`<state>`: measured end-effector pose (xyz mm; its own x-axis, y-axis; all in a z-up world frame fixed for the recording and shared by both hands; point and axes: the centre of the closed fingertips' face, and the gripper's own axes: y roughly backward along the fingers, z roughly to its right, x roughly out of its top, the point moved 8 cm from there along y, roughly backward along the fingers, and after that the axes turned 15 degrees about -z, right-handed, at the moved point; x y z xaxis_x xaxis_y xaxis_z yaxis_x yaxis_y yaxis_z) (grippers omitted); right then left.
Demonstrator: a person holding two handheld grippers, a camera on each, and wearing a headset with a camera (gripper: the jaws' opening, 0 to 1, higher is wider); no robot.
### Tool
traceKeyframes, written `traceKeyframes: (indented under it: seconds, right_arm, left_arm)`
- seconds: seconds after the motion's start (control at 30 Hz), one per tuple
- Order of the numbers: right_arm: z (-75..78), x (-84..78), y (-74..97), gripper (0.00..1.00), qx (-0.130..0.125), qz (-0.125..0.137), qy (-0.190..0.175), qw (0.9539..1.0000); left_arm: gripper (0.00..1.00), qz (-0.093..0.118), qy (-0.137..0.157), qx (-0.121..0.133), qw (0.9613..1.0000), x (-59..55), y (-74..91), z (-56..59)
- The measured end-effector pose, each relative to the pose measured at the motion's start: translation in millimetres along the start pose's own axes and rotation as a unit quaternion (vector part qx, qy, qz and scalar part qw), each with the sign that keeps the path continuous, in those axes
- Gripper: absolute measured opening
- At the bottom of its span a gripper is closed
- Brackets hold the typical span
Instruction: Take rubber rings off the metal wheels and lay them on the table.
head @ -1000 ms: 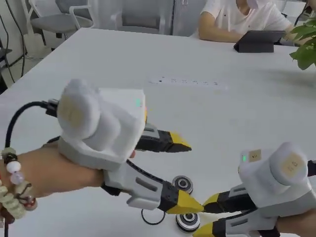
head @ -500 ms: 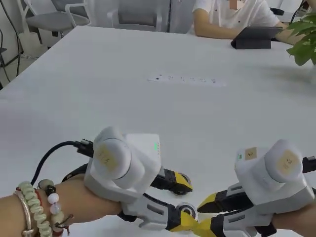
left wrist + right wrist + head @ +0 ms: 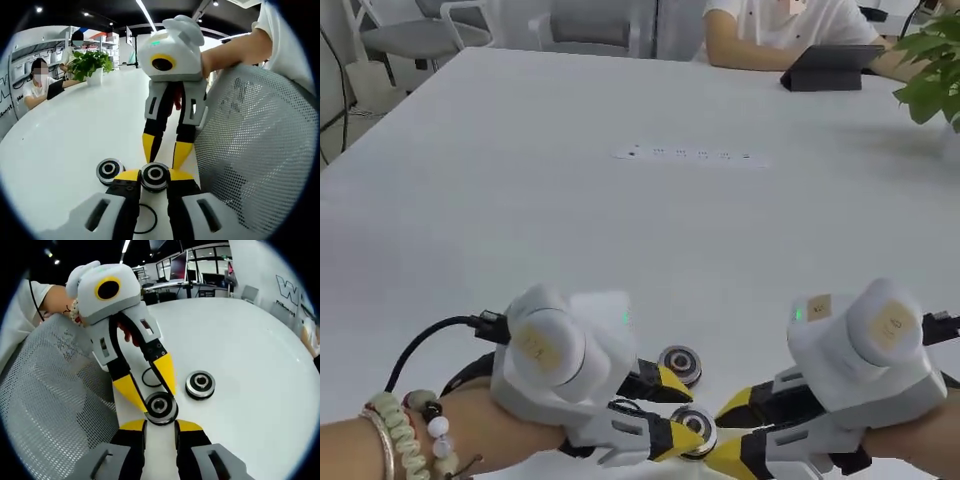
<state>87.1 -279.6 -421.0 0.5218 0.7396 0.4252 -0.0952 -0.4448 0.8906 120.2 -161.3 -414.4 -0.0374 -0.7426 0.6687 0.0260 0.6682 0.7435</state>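
Your left gripper (image 3: 154,175) clamps one metal wheel (image 3: 160,407) at the table's (image 3: 620,230) near edge; hold it firm. Your right gripper (image 3: 161,426) meets it from three o'clock in the head view. Its jaws are parted at the rim, and I cannot tell whether they pinch the rubber ring (image 3: 175,411). Catch its edge and peel outward. A second wheel (image 3: 678,362) waits at twelve o'clock.

I find the held wheel (image 3: 154,176) has a bright, glossy metal hub inside a dull black rubber band; the second wheel (image 3: 110,170) looks the same. The loose ring (image 3: 155,221) is thin matt black rubber. The left gripper (image 3: 682,412) and right gripper (image 3: 722,433) have matt white plastic housings with smooth yellow tips. The table (image 3: 620,230) is smooth white with a faint sheen. The chair back (image 3: 250,150) is open-weave grey mesh.
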Motion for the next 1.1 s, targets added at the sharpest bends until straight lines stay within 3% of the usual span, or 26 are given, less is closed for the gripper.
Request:
traceKeyframes:
  seconds: [0.5, 0.87, 1.1]
  right_arm:
    - [0.9, 2.9, -1.4, 0.24, -0.015, 0.008, 0.013, 0.9998]
    - [-1.5, 3.3, -1.8, 0.19, -0.020, 0.004, 0.051, 0.9985]
    - [-1.0, 1.6, -0.6, 0.15, -0.020, -0.002, 0.056, 0.9983]
  left_arm:
    - [0.08, 0.005, -0.009, 0.002, 0.9999, 0.2, -4.3, 3.4]
    - [0.08, 0.008, -0.007, 0.002, 0.9999, -1.8, -2.2, 2.8]
    - [0.08, 0.011, -0.007, 0.003, 0.9999, -2.6, -2.0, 2.8]
